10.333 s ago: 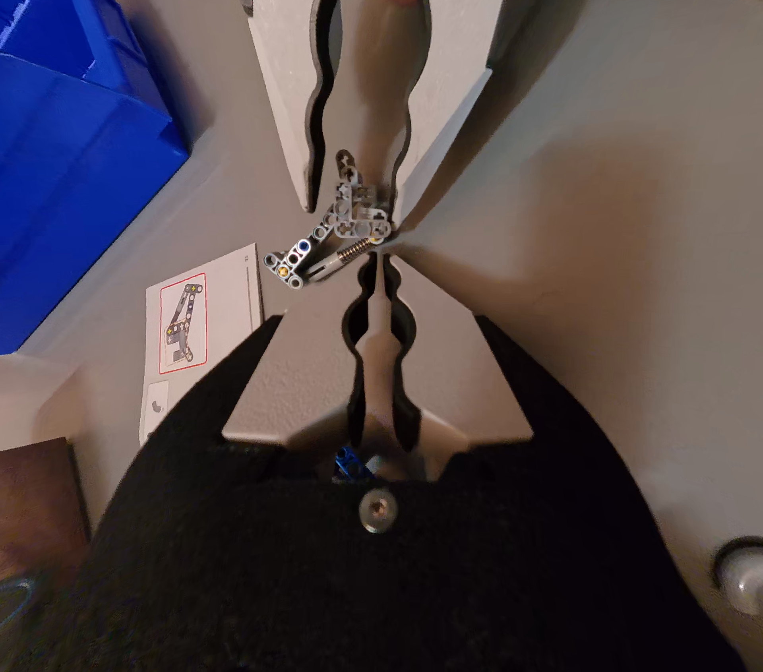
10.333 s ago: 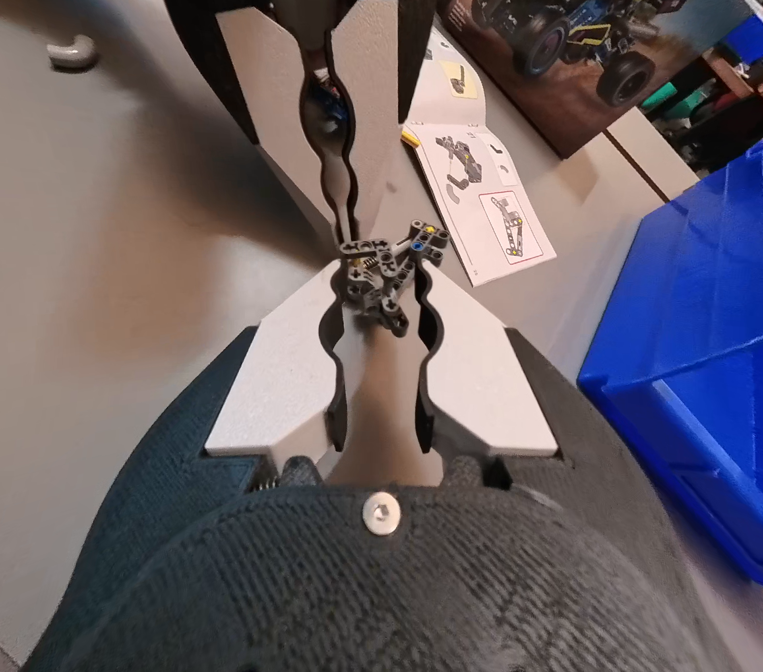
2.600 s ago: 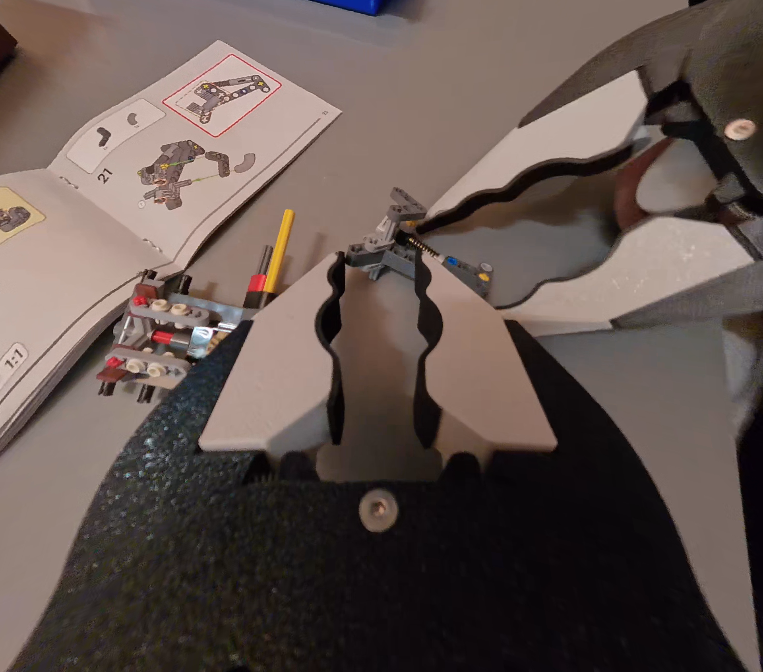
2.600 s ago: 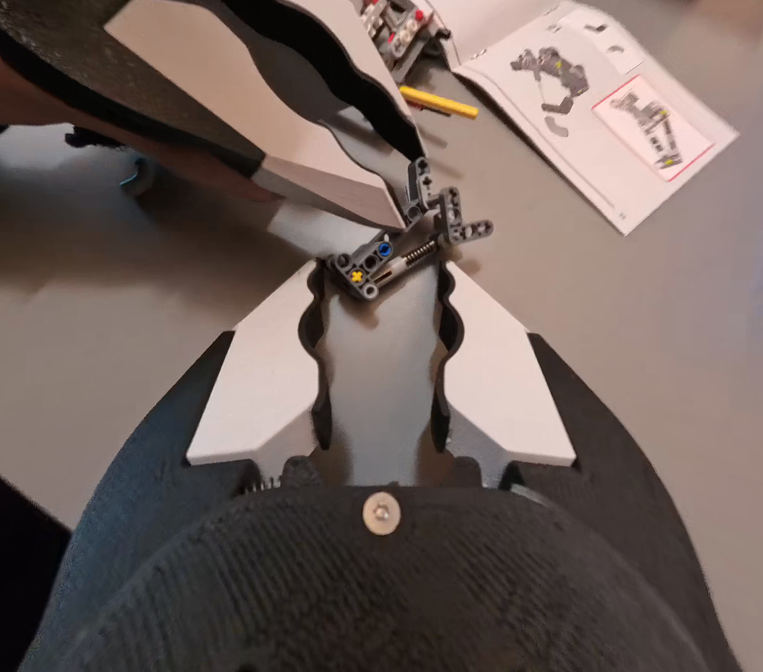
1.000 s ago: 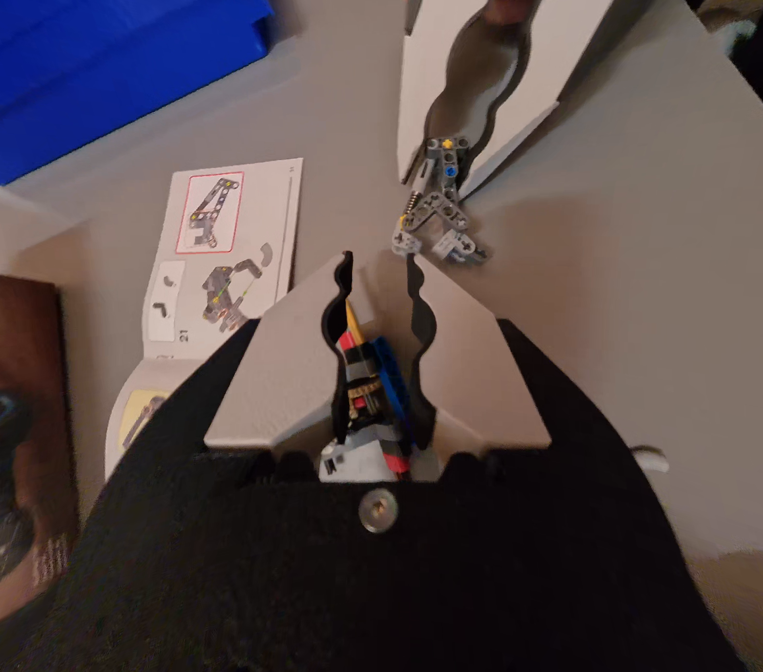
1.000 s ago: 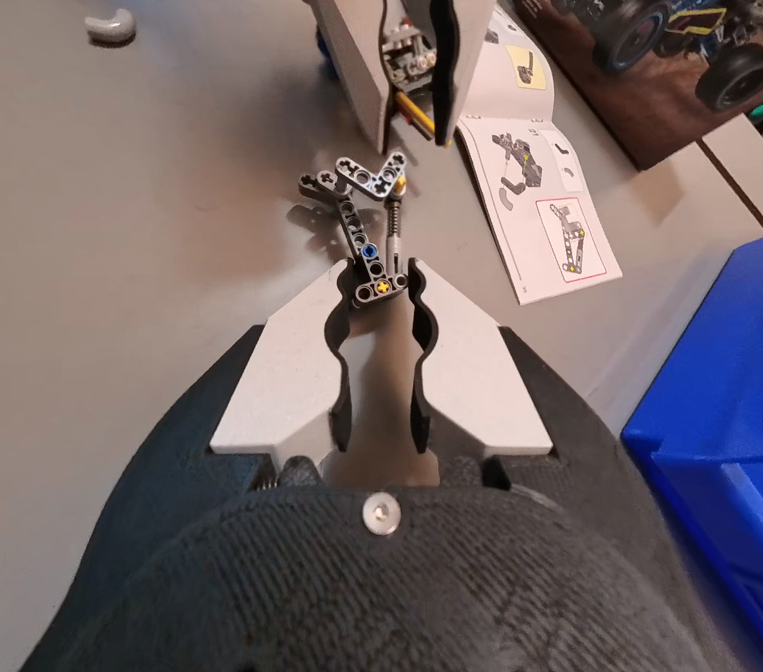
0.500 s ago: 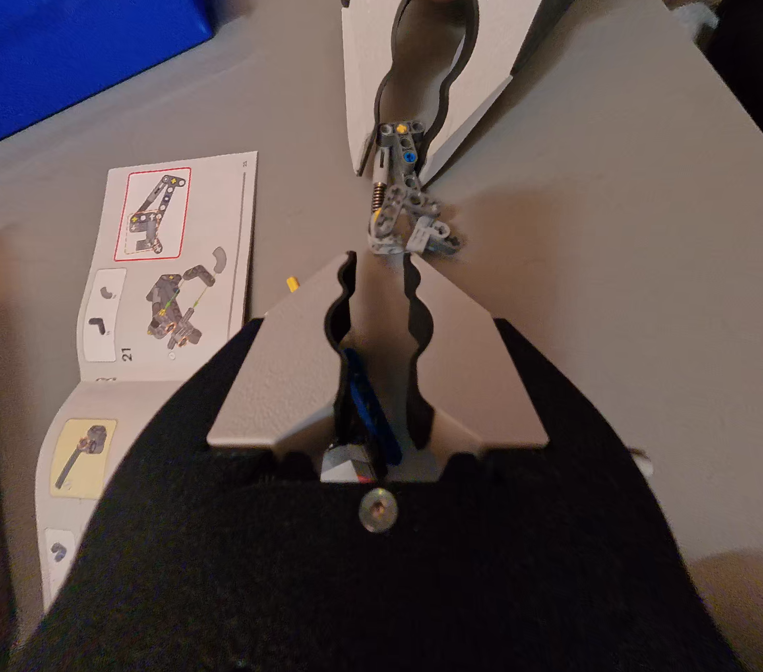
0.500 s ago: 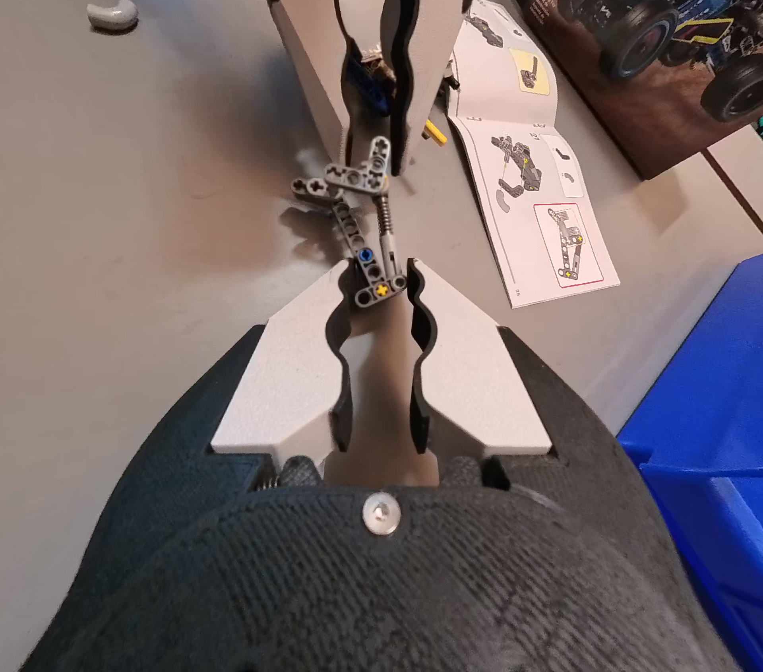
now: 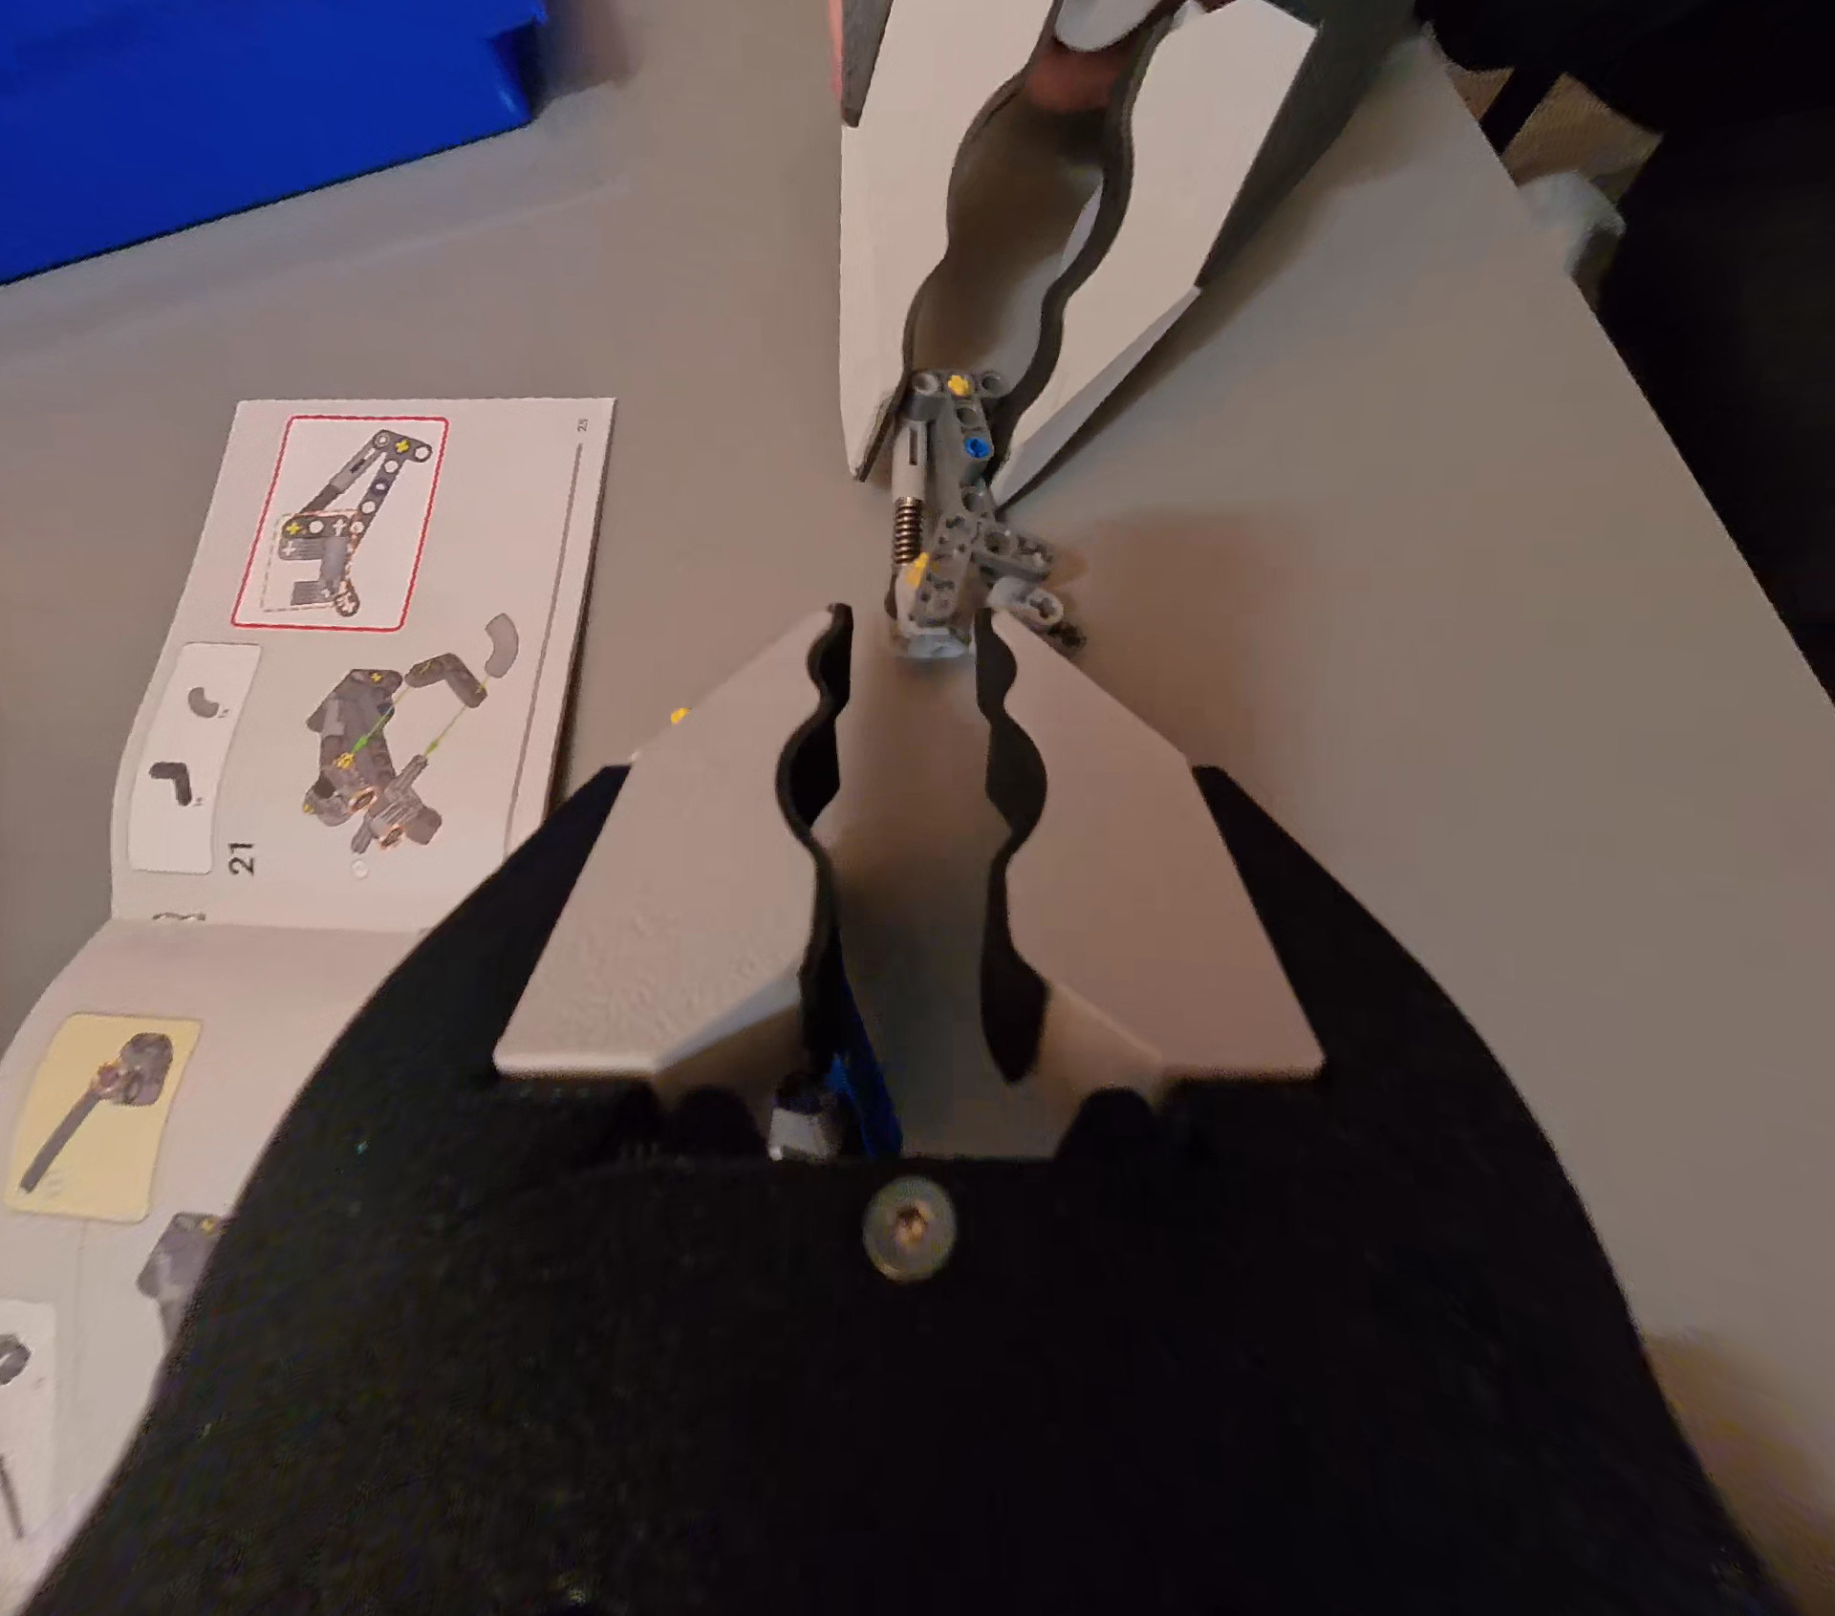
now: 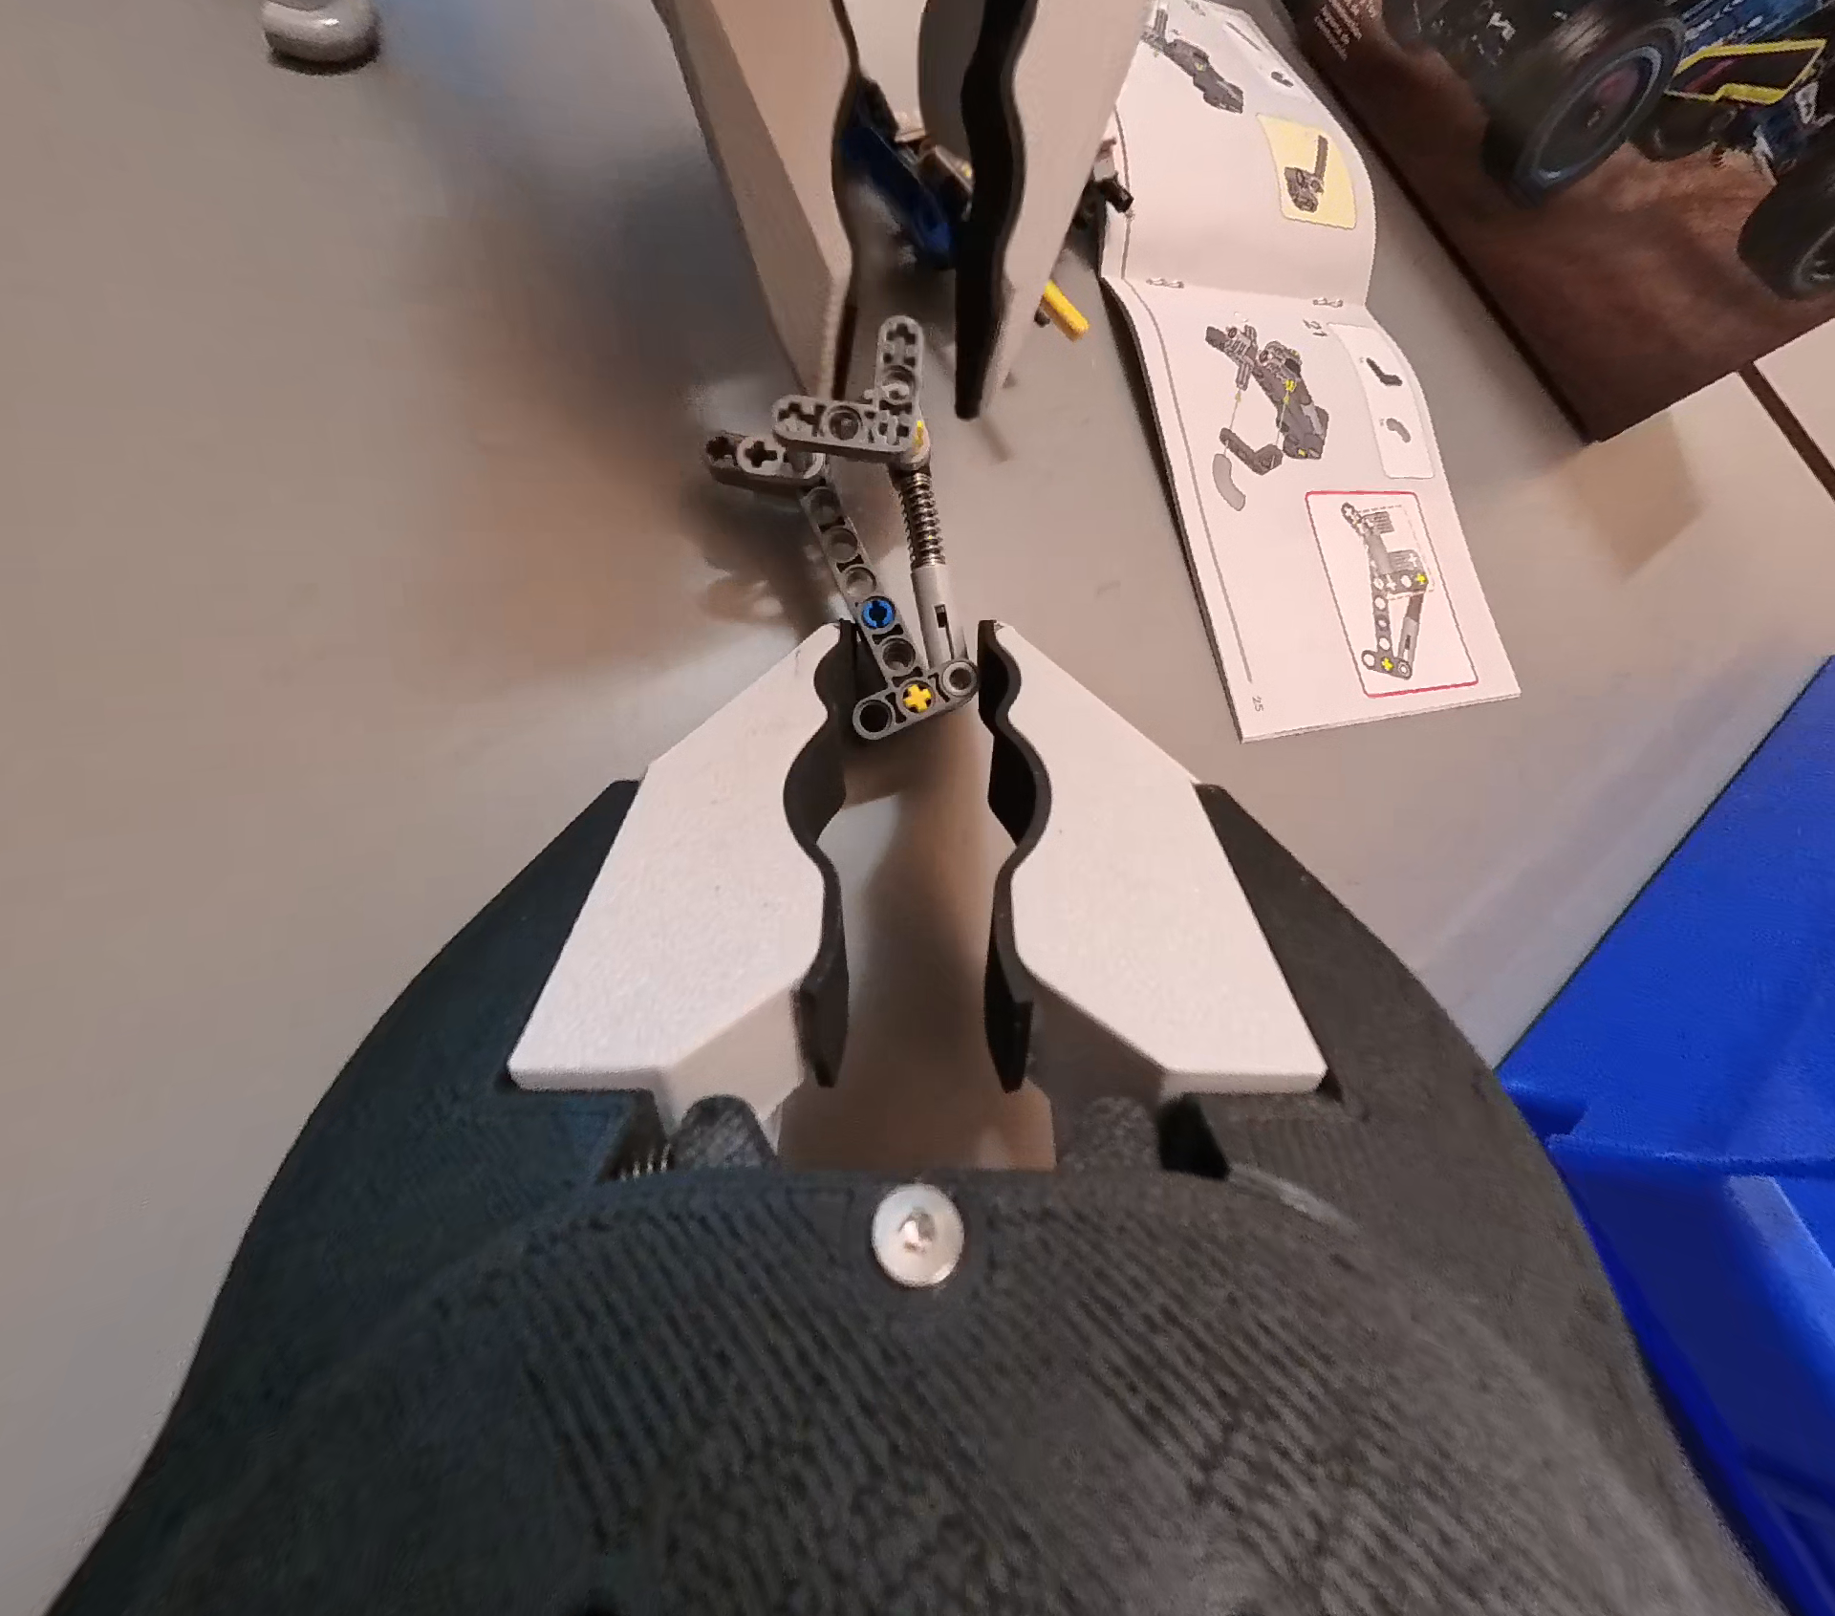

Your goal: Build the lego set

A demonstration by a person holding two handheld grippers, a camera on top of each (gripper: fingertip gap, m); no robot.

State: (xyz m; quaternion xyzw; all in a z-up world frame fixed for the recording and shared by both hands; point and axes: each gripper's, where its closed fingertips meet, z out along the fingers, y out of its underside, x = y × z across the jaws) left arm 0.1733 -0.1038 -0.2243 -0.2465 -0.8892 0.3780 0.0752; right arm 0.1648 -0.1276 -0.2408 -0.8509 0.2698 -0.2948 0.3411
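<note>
A grey lego assembly [image 10: 874, 536] of beams with a spring shock absorber hangs just above the grey table. My right gripper [image 10: 914, 635] is shut on its T-shaped end, the one with the yellow and blue pins. In the left wrist view the right gripper [image 9: 938, 466] comes in from the top, holding the assembly [image 9: 943, 536]. My left gripper [image 9: 914, 620] is open, with its tips on either side of the assembly's other end, the angled-beam end. In the right wrist view the left gripper [image 10: 904, 377] reaches in from the top.
An open instruction booklet [image 9: 397, 625] lies left of the assembly, also in the right wrist view [image 10: 1321, 476]. A blue and grey chassis part [image 10: 904, 178] and a yellow axle [image 10: 1062, 307] lie behind the left gripper. A blue bin [image 10: 1688, 973], the set's box [image 10: 1589, 29] and a curved grey piece [image 10: 318, 24] stand around. My left and right fingertips are right by each other. My left gripper's tips are some 12 cm from the curved grey piece [image 10: 318, 24].
My left gripper has moved forward from over the chassis part, and its open tips now straddle the assembly's angled-beam end. My right gripper keeps its hold on the other end.
</note>
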